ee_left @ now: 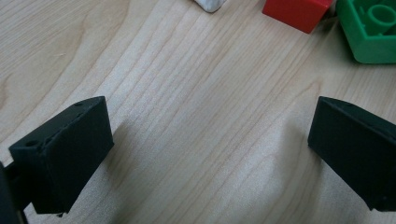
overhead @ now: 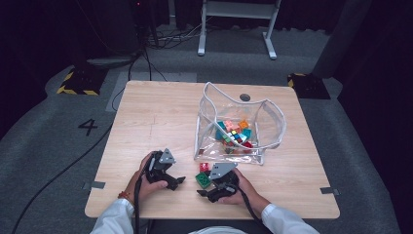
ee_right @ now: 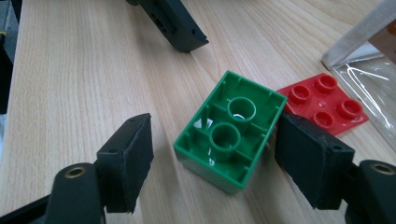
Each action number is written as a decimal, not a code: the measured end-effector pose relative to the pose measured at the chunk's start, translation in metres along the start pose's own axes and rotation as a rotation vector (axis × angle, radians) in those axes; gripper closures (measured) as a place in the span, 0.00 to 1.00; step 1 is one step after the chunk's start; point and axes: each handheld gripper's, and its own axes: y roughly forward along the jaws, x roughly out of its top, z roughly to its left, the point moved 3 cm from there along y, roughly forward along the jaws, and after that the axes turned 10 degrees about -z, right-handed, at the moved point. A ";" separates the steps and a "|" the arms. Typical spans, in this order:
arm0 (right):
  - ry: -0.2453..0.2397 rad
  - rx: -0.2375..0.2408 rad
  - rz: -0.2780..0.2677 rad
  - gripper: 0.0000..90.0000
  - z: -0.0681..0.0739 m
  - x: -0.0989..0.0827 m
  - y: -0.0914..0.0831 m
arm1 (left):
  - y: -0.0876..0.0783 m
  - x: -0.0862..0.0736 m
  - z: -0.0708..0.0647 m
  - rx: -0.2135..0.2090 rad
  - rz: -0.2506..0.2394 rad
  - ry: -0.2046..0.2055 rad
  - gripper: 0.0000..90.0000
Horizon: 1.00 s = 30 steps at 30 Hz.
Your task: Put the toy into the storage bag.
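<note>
A green brick [ee_right: 229, 140] lies upside down on the wooden table [overhead: 160, 117], its hollow tubes facing up. My right gripper [ee_right: 217, 140] is open and straddles it; the right pad [ee_right: 308, 158] sits close by the brick's end and the left pad [ee_right: 128, 158] stands apart from it. A flat red brick [ee_right: 327, 102] lies just beyond, studs up. In the high view the green brick [overhead: 202, 180] and the red brick [overhead: 204, 166] lie in front of the right gripper [overhead: 204, 186]. My left gripper [ee_left: 210, 135] is open over bare wood, with the red brick [ee_left: 299, 11] and the green brick [ee_left: 371, 28] ahead of it.
A clear plastic bag [overhead: 238, 126] with white edging stands open right of the table's middle and holds several coloured bricks. Its corner [ee_right: 359, 32] is close behind the red brick. A jaw of the left gripper [ee_right: 175, 23] lies just past the green brick.
</note>
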 end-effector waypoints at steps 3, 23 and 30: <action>0.040 -0.016 -0.010 0.36 0.002 0.002 0.002 | 0.000 0.000 0.000 0.000 0.000 0.000 0.00; 0.025 0.027 -0.036 0.65 -0.005 -0.007 -0.025 | 0.000 0.000 0.000 0.000 0.001 0.003 0.00; 0.000 0.030 -0.021 0.65 -0.007 -0.015 -0.047 | 0.000 0.000 0.000 0.005 -0.002 0.008 0.00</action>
